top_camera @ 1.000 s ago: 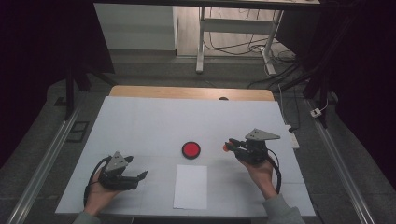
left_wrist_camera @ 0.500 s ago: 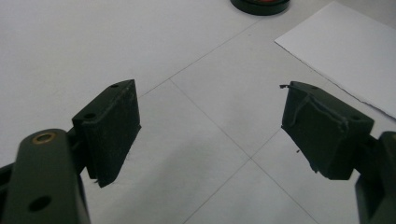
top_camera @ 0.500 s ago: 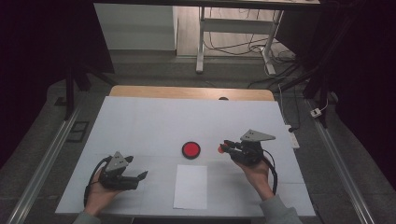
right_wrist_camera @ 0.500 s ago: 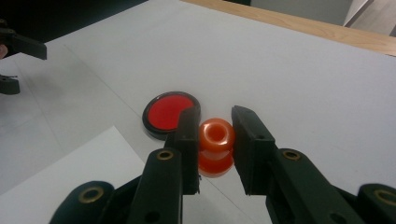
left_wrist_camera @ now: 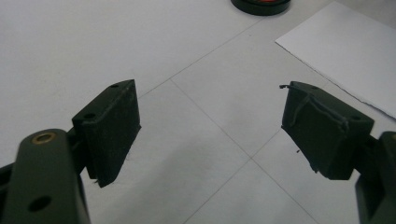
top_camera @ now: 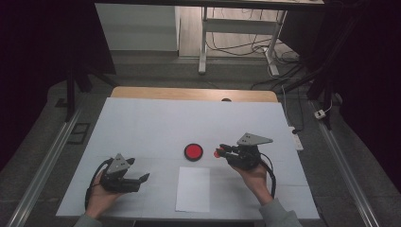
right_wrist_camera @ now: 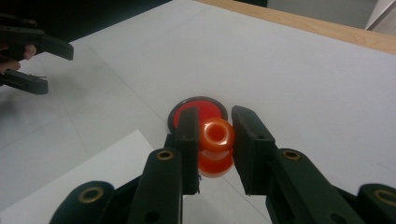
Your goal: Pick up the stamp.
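My right gripper (right_wrist_camera: 215, 140) is shut on a small orange-red spool-shaped piece (right_wrist_camera: 215, 145), held just above the table. In the high view that right gripper (top_camera: 220, 152) points left, with the orange-red piece (top_camera: 218, 153) a short way right of a round red disc with a black rim (top_camera: 193, 152). The red disc (right_wrist_camera: 198, 111) lies just beyond the jaws in the right gripper view. My left gripper (top_camera: 142, 178) rests at the front left of the table, open, with nothing between its fingers (left_wrist_camera: 112, 128).
A white sheet of paper (top_camera: 193, 188) lies at the table's front middle, between both hands; its corner (left_wrist_camera: 345, 46) shows in the left gripper view. The white table surface (top_camera: 156, 123) has a wooden back edge (top_camera: 189, 93). A power strip (top_camera: 294, 137) lies at the right edge.
The right gripper has moved a little to the left with the orange-red piece, closer to the red disc. The left gripper has stayed where it was.
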Motion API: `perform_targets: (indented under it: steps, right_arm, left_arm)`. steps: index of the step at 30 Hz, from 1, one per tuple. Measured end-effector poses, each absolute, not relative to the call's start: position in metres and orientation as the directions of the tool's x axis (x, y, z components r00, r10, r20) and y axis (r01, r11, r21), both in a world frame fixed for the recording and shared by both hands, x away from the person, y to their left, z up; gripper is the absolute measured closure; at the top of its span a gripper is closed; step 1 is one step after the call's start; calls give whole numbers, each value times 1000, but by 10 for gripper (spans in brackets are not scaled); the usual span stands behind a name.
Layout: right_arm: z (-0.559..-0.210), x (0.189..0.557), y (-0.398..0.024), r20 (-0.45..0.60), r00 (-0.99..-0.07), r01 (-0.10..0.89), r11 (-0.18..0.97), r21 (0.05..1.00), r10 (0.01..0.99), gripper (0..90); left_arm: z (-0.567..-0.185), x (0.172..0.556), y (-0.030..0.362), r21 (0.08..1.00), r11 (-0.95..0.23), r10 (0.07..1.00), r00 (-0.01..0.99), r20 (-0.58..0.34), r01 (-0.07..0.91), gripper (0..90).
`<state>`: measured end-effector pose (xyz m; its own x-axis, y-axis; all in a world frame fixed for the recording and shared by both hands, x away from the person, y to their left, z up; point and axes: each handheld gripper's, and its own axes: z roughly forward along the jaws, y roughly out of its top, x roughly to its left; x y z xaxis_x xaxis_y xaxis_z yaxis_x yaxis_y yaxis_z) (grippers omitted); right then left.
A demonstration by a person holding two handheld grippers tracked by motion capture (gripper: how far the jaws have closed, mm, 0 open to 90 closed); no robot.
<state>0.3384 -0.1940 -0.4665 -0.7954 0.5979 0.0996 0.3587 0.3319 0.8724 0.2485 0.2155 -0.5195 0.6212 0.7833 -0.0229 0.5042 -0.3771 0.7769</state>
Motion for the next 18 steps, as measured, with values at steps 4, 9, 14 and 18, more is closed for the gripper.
perform_targets:
  steps: [4,9,14,18]
  right_arm:
    - [-467,337,-190,98,-801,356,340,870,590,724]
    - [-467,335,-185,105,-812,356,345,868,575,724]
    - [-468,333,-179,105,-819,353,350,868,565,724]
    - [-470,331,-175,112,-825,354,351,867,554,724]
  left_arm:
    - [-520,249,215,777,-378,783,622,-23,504,195]
    - [-520,249,215,776,-379,783,622,-21,503,196]
    - [-520,249,215,775,-382,781,624,-19,503,195]
    - [-520,248,215,776,-380,782,622,-20,503,195]
